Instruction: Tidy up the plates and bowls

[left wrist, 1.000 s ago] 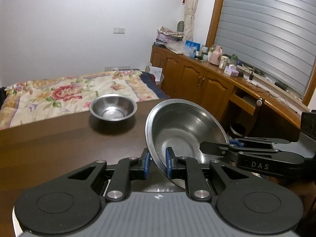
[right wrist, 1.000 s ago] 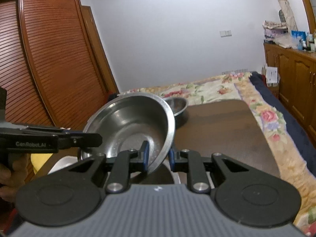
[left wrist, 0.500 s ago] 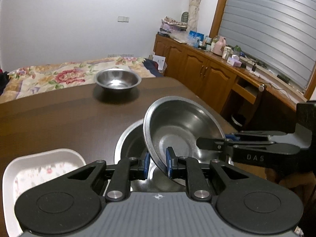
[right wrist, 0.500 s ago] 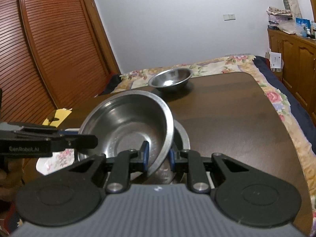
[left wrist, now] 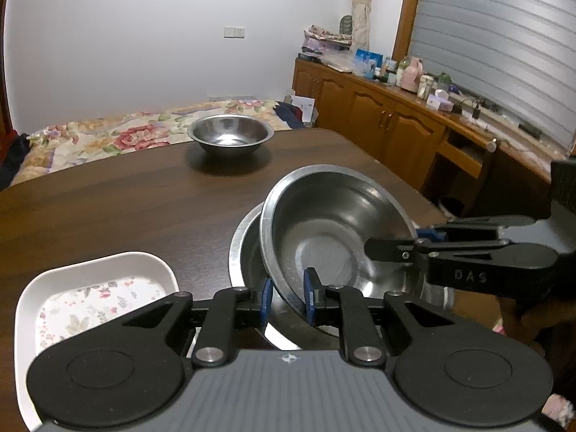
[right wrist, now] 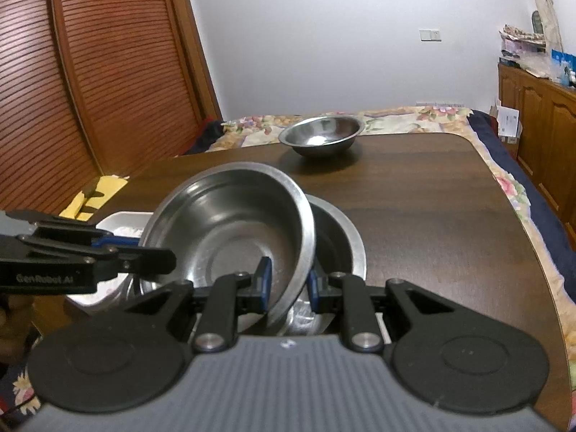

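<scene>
On the tabletop (left wrist: pixel 126 208), both claws, left (left wrist: pixel 286 297) and right (right wrist: pixel 286 284), grip a tilted steel bowl (left wrist: pixel 334 223) over a bigger bowl (left wrist: pixel 244 252); a third bowl (left wrist: pixel 230 136) and a floral dish (left wrist: pixel 90 288) sit empty.

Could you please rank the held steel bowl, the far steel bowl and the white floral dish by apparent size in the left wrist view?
1. Held steel bowl, pinched at its rim by both tools.
2. White floral dish, partly hidden and cut off.
3. Far steel bowl.

Nearness inflates the first two, so true sizes are unsure.
</scene>
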The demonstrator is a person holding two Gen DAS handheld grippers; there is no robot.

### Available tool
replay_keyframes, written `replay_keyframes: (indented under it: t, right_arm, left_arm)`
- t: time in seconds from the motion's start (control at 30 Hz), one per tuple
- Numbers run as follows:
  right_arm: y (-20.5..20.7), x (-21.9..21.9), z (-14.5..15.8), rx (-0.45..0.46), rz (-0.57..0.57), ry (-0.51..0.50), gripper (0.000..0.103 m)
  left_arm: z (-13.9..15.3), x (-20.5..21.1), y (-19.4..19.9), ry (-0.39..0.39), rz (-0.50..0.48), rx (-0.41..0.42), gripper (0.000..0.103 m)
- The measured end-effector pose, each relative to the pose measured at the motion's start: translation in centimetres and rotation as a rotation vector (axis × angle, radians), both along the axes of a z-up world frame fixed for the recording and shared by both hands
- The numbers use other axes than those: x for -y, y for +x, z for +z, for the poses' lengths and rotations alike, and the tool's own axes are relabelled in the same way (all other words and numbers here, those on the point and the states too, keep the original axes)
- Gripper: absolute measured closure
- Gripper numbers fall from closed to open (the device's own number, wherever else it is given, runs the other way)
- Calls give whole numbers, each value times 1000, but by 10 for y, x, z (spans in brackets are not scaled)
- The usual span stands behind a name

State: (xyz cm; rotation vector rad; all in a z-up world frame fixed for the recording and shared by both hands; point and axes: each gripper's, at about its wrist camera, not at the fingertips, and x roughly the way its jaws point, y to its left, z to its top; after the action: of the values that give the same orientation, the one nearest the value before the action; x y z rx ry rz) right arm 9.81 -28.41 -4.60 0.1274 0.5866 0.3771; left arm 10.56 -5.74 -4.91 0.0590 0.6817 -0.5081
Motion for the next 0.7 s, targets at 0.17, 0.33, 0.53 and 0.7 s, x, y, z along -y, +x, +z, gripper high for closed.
replay_keyframes:
  t: [0.17, 0.33, 0.53, 0.7]
  right_arm:
    - [0, -8, 1, 36, 15, -113, 84]
    - [2, -9, 2, 51, 21, -154, 86]
    - [4, -13, 4, 54, 37, -192, 87]
    - [6, -16, 5, 54, 52, -223, 88]
  left_arm:
    - [-4, 3, -2, 45, 5, 41, 83]
    - [-8, 1, -1, 50, 11, 46, 85]
    - [-7, 1, 1, 44, 27, 50, 85]
    - [-8, 1, 0, 40, 33, 55, 85]
